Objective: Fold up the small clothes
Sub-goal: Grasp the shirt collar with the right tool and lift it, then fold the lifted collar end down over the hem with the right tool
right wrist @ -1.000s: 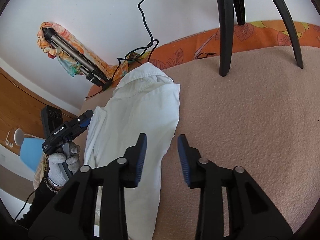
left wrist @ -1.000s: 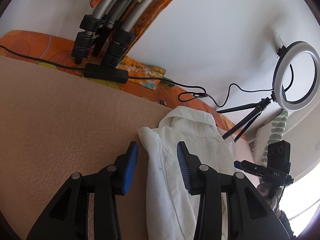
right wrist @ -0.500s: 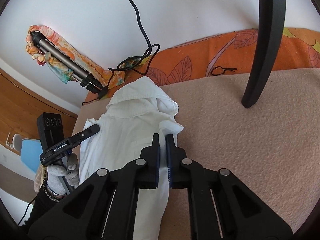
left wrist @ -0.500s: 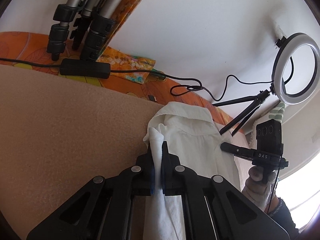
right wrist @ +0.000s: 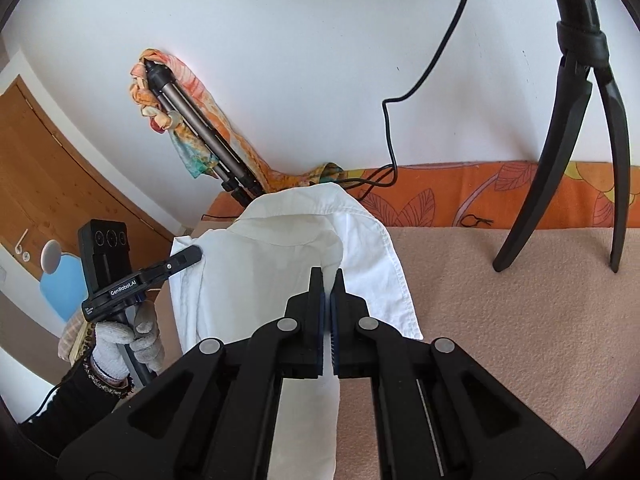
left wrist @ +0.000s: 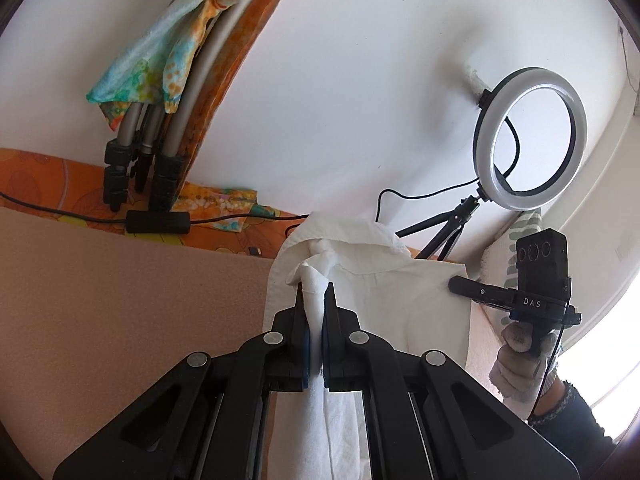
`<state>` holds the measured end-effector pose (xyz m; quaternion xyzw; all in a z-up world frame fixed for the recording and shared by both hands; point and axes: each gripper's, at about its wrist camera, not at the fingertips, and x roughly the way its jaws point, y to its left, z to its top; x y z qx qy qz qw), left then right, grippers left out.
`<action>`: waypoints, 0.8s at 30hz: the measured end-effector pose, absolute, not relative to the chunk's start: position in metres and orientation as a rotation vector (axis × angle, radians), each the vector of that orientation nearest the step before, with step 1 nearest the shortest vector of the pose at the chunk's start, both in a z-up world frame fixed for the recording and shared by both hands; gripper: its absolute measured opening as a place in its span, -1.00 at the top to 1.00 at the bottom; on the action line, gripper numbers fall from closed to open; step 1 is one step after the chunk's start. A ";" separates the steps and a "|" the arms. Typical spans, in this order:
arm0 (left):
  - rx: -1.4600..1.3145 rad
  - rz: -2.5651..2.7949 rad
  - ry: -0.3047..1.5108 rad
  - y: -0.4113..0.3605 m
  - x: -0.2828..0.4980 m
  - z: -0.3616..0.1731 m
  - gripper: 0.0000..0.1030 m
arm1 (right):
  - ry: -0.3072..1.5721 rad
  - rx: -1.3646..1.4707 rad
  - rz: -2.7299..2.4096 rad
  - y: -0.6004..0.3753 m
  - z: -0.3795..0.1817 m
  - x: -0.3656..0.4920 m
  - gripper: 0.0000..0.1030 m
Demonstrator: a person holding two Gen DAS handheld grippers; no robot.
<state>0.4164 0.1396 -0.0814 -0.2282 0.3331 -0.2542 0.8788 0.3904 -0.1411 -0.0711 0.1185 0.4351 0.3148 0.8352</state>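
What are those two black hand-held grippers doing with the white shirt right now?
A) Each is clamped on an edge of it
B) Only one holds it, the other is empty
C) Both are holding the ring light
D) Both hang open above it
A: the left hand-held gripper pinches a bunched edge of the white shirt, and the right hand-held gripper is closed on its other side.

Bright daylight, blown-out glare at the left wrist view's right edge, sharp focus, strong fisheye bending with dark corners.
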 end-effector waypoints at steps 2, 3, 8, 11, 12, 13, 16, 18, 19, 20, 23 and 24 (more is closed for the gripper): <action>-0.456 -0.537 0.673 0.140 0.402 -0.069 0.95 | 0.901 0.251 0.678 -0.143 -0.058 0.378 0.94; -0.445 -0.536 0.664 0.141 0.394 -0.063 0.95 | 0.891 0.252 0.685 -0.145 -0.051 0.371 0.94; -0.370 -0.542 0.619 0.140 0.347 -0.042 0.95 | 0.843 0.220 0.713 -0.152 -0.020 0.322 0.94; -0.335 -0.547 0.619 0.137 0.315 -0.040 0.95 | 0.830 0.190 0.718 -0.149 -0.011 0.287 0.94; -0.324 -0.549 0.619 0.135 0.304 -0.040 0.95 | 0.826 0.187 0.724 -0.148 -0.009 0.275 0.94; -0.311 -0.552 0.620 0.134 0.294 -0.040 0.95 | 0.823 0.185 0.725 -0.148 -0.009 0.263 0.94; -0.282 -0.556 0.626 0.129 0.262 -0.044 0.95 | 0.816 0.164 0.732 -0.143 -0.007 0.229 0.94; -0.247 -0.559 0.635 0.125 0.241 -0.049 0.95 | 0.818 0.144 0.731 -0.143 -0.010 0.207 0.94; -0.234 -0.560 0.643 0.124 0.232 -0.051 0.95 | 0.824 0.146 0.734 -0.143 -0.013 0.197 0.94; -0.224 -0.564 0.648 0.122 0.223 -0.055 0.95 | 0.829 0.143 0.732 -0.144 -0.016 0.187 0.94; -0.210 -0.559 0.666 0.121 0.203 -0.066 0.95 | 0.837 0.110 0.729 -0.143 -0.029 0.158 0.94; -0.197 -0.553 0.673 0.121 0.196 -0.071 0.95 | 0.841 0.099 0.728 -0.142 -0.033 0.149 0.94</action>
